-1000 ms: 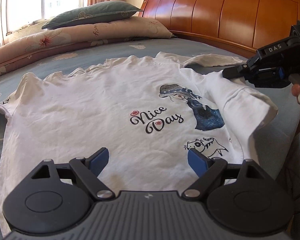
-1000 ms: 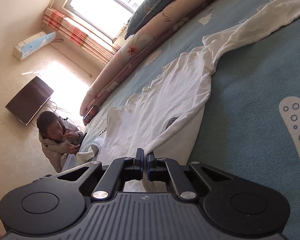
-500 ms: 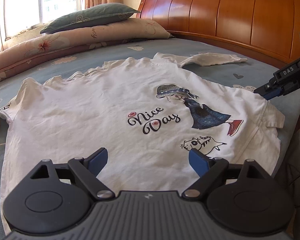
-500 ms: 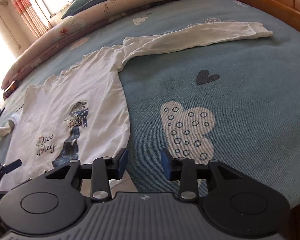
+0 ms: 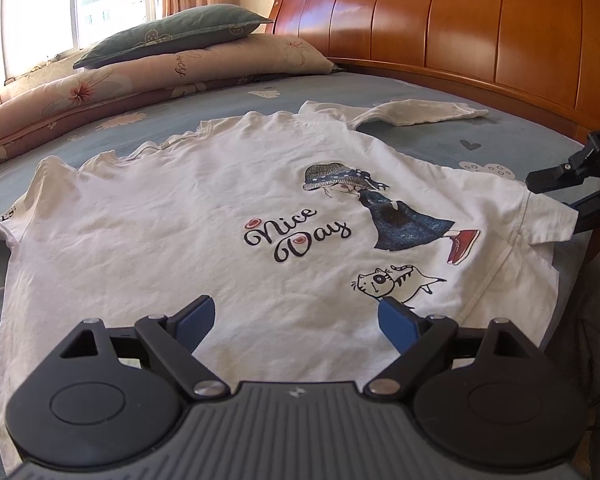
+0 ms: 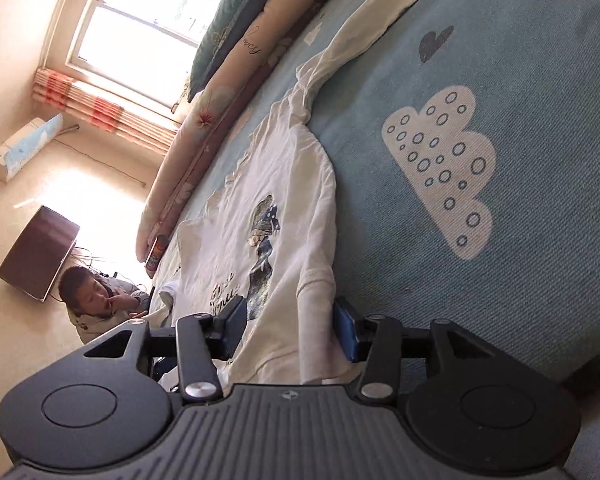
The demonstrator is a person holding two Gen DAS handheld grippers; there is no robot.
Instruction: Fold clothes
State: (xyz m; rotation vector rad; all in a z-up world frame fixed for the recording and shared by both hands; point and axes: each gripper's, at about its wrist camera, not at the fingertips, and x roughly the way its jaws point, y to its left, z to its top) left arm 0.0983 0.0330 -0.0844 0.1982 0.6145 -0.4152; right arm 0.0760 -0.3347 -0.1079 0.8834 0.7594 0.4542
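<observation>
A white long-sleeved shirt with a "Nice Day" girl-and-cat print lies flat, front up, on the blue bedspread. One sleeve stretches toward the headboard. My left gripper is open and empty, just above the shirt's near hem. My right gripper is open, its fingers on either side of the shirt's hem corner; it also shows at the right edge of the left wrist view, open at that corner.
A wooden headboard runs along the far right. Pillows and a rolled quilt lie at the back by the window. A child sits on the floor beyond the bed, near a dark screen.
My right gripper let go of the folded-over hem corner, which now lies spread flat. It then tilted and moved back so its open fingers straddle that corner. My left gripper has barely moved.
</observation>
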